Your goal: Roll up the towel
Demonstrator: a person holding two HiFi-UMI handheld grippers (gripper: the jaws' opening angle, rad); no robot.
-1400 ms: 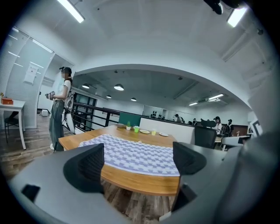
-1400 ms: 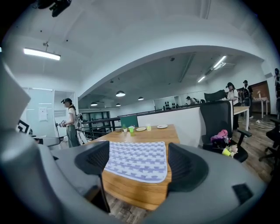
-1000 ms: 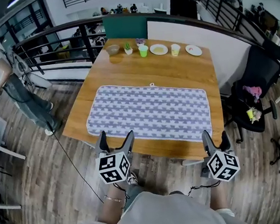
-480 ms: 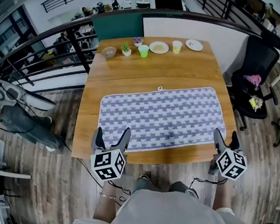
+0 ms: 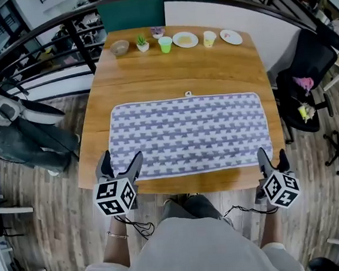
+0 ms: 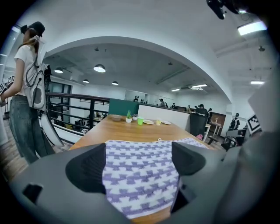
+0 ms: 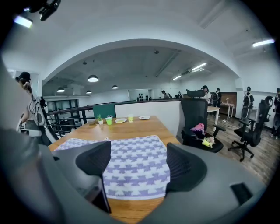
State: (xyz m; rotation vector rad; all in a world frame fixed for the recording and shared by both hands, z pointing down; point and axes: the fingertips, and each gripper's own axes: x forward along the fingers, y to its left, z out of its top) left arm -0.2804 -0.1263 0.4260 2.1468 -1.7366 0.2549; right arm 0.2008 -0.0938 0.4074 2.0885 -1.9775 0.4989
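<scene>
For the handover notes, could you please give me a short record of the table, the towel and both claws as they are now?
towel: spread flat, not yet rolled
surface: wooden table
left claw: open, nothing gripped, at the towel's near left corner
right claw: open, nothing gripped, at the near right corner
far edge, in a row: bowl, small plant, green cup, plate, yellow cup, second plate
beside table: black office chair

Table (image 5: 170, 79) w/ towel (image 5: 187, 133); prob. dishes (image 5: 185, 39)
</scene>
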